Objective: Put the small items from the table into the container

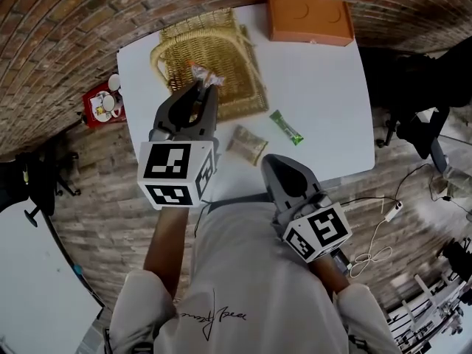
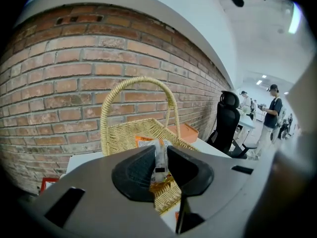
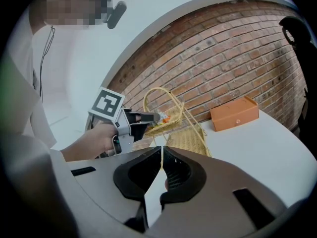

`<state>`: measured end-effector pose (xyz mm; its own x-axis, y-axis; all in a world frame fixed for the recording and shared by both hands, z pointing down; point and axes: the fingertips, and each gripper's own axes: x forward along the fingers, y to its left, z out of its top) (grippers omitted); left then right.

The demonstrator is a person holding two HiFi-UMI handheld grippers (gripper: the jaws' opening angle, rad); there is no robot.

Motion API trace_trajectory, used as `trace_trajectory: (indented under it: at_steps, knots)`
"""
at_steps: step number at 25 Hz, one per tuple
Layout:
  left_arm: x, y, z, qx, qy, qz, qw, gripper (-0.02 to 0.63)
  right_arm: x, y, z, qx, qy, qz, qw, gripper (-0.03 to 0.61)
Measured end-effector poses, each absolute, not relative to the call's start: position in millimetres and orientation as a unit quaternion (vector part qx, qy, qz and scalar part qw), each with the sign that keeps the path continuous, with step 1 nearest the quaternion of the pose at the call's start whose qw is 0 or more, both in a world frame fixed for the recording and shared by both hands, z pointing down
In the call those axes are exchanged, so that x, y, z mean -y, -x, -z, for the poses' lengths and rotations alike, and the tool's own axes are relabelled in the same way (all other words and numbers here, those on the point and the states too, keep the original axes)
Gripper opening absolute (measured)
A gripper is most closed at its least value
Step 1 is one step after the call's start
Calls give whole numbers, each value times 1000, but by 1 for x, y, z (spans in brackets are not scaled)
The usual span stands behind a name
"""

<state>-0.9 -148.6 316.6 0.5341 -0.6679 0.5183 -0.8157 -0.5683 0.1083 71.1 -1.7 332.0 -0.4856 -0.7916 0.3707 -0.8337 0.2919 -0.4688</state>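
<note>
Your left claw [image 1: 199,87] was clamped narrow on a small snack packet [image 1: 206,75], part clear and part orange. In the left gripper view the packet [image 2: 159,157] stood upright, pinched between the two dark pads, with its orange top poking out past the tips. You held it over the wicker basket [image 1: 230,71], just inside the rim nearest you and above the woven bottom. The basket's looped handle [image 2: 133,86] arched up beyond the claw.

Your right claw [image 1: 273,161] was closed, and the right gripper view showed its jaws [image 3: 161,155] meeting with nothing between them. It hung at the bench edge on your side of the basket, well clear of the wicker.

Two small items lay on the white bench [image 1: 324,102] outside the basket. A tan packet [image 1: 247,144] sat just off the basket's near corner, and a green packet [image 1: 286,127] lay a little further from that corner, on the side away from the handle. An orange box [image 1: 310,18] stood beside the basket's far end, against the brick wall.

From the right gripper view, your left hand [image 3: 94,140] and its marker cube [image 3: 106,103] were level with the basket [image 3: 190,139], with the packet's tip reaching over its rim.
</note>
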Motion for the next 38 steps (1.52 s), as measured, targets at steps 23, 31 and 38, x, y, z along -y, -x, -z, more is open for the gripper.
trace_trajectory:
  at_steps: [23, 31, 38]
  knots:
    - [146, 5, -296, 474, -850, -183, 142, 138, -9, -81, -329, 807, -502, -309, 28, 23]
    - [134, 10, -281, 493, -844, -165, 130, 137, -18, -81, -324, 815, -493, -302, 27, 23]
    - [114, 6, -273, 493, -846, -150, 137, 106, -28, -82, -320, 824, -484, -294, 27, 23]
